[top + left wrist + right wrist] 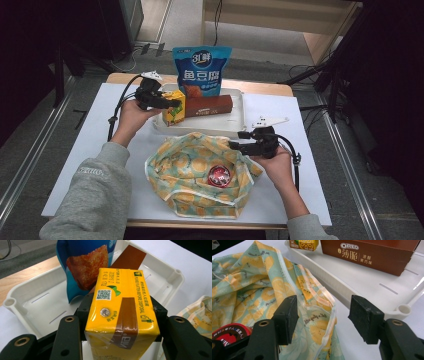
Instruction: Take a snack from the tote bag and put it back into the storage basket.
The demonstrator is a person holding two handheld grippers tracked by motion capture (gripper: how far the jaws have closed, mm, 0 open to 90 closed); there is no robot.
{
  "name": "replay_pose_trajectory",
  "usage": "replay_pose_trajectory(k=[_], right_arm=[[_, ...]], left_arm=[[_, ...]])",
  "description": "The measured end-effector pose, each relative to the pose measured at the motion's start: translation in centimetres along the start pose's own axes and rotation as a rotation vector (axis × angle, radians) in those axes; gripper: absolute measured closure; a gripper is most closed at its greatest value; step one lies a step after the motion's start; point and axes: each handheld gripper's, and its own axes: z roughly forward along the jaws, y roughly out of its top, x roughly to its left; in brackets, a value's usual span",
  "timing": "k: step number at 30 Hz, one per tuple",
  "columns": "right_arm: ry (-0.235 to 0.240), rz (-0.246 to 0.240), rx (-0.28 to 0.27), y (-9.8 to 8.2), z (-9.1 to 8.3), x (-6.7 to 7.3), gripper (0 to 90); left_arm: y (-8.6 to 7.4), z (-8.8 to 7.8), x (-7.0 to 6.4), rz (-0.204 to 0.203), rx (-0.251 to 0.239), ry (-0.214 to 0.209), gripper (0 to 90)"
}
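Observation:
My left gripper (169,103) is shut on a yellow drink carton (173,108) at the left end of the white tray (235,126). In the left gripper view the pads press both sides of the carton (120,312), foil straw hole facing up. Whether it rests on the tray (30,305) I cannot tell. My right gripper (235,146) stands open at the right rim of a lemon-print cloth bag (190,170). The bag's hem (317,312) lies between the jaws, untouched. A red round tin (219,175) lies in the bag's mouth, and it shows again (229,333) in the right gripper view.
A blue snack pouch (201,70) stands at the tray's back, leaning behind the carton (82,262). A brown Oreo box (207,106) lies along the tray (372,255). The white mat (100,150) covers a wooden table; cables trail from both grippers.

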Motion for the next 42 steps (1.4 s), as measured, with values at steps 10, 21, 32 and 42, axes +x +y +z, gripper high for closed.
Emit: replay_pose_trajectory(k=[10,21,32,42], right_arm=[[0.002,-0.004,0.005,0.0,0.1,0.1,41.1],[0.002,-0.006,0.0,0.0,0.0,0.0,41.1],[0.005,-0.009,0.006,0.0,0.2,0.1,41.0],[0.005,-0.01,0.006,0.0,0.1,0.1,41.0]], left_arm=[[-0.6,0.6,0.6,-0.003,0.024,0.02,51.7],[-1.8,0.9,1.1,-0.009,0.021,-0.001,51.6],[-2.8,0.6,0.4,0.01,0.024,-0.015,49.8],[-2.8,0.9,0.0,-0.009,0.065,-0.057,40.6]])
